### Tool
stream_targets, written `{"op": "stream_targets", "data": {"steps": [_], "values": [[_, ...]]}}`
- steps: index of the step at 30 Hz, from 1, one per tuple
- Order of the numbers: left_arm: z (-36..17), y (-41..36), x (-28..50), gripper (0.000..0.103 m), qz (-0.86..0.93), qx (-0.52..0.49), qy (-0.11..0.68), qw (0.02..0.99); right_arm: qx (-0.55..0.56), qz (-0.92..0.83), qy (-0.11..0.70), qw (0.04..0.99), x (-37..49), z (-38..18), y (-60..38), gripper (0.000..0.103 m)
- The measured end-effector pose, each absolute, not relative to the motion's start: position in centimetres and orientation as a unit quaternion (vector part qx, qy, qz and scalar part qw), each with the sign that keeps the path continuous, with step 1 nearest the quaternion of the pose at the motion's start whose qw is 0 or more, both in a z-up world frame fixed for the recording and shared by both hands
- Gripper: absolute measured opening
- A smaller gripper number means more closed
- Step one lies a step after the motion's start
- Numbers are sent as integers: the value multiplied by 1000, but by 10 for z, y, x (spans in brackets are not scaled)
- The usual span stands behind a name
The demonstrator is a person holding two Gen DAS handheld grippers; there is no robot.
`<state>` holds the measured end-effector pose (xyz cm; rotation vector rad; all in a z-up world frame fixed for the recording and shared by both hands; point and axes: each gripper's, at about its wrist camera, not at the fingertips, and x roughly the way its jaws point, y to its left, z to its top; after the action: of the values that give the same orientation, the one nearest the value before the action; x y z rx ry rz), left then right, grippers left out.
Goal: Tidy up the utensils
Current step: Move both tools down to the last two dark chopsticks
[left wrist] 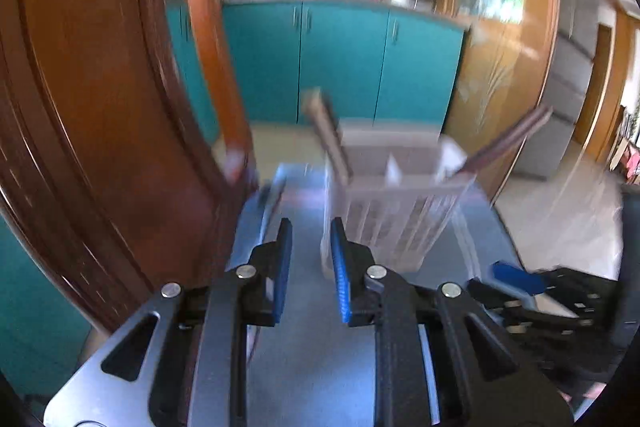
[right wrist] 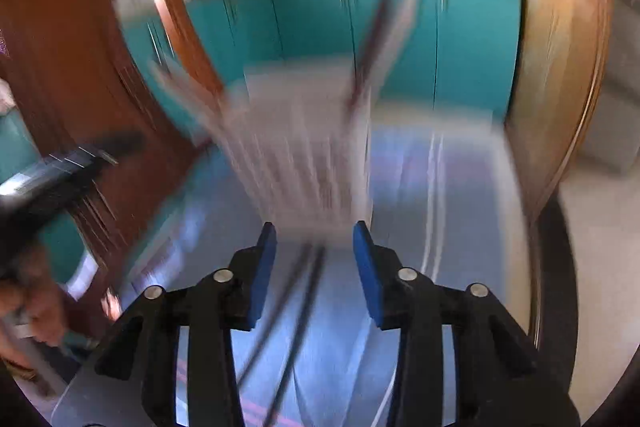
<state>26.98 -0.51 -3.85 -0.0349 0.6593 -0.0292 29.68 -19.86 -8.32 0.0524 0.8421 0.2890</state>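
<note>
A white slotted utensil caddy stands on the grey table, just ahead and right of my left gripper. Two long brown-handled utensils lean out of it, one to the left and one to the right. My left gripper is open and empty. In the right wrist view the caddy is heavily blurred, straight ahead of my right gripper, which is open and empty. A dark-handled utensil sticks up from the caddy. The right gripper also shows at the right in the left wrist view.
A brown wooden door stands close on the left. Teal cabinets are beyond the table. A thin dark cable lies on the table under my right gripper. The left gripper body shows at the left of the right wrist view.
</note>
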Motion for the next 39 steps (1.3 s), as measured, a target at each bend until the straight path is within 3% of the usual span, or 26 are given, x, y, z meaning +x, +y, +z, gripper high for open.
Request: {"op": "stream_targets", "data": {"steps": [5, 14, 16, 17, 25, 29, 31, 39], "values": [[-52, -15, 269, 23, -15, 8, 339, 940, -10, 109, 500, 859, 320, -139, -179, 39], [-59, -15, 260, 31, -12, 22, 343, 939, -57, 102, 535, 837, 322, -177, -160, 38], [-59, -13, 261, 31, -10, 22, 347, 938, -56, 96, 534, 838, 321, -177, -161, 17], [-60, -13, 261, 31, -10, 22, 348, 937, -52, 94, 536, 837, 321, -177, -163, 12], [-67, -10, 260, 35, -6, 24, 361, 932, 7, 51, 545, 837, 323, -172, -198, 7], [-70, -13, 263, 40, -6, 26, 369, 929, 32, 55, 542, 838, 321, -165, -214, 9], [-74, -16, 266, 41, -8, 27, 377, 926, 41, 47, 540, 840, 322, -164, -222, 16], [-92, -33, 271, 46, -14, 44, 398, 916, 51, 30, 536, 842, 333, -161, -235, 27]]}}
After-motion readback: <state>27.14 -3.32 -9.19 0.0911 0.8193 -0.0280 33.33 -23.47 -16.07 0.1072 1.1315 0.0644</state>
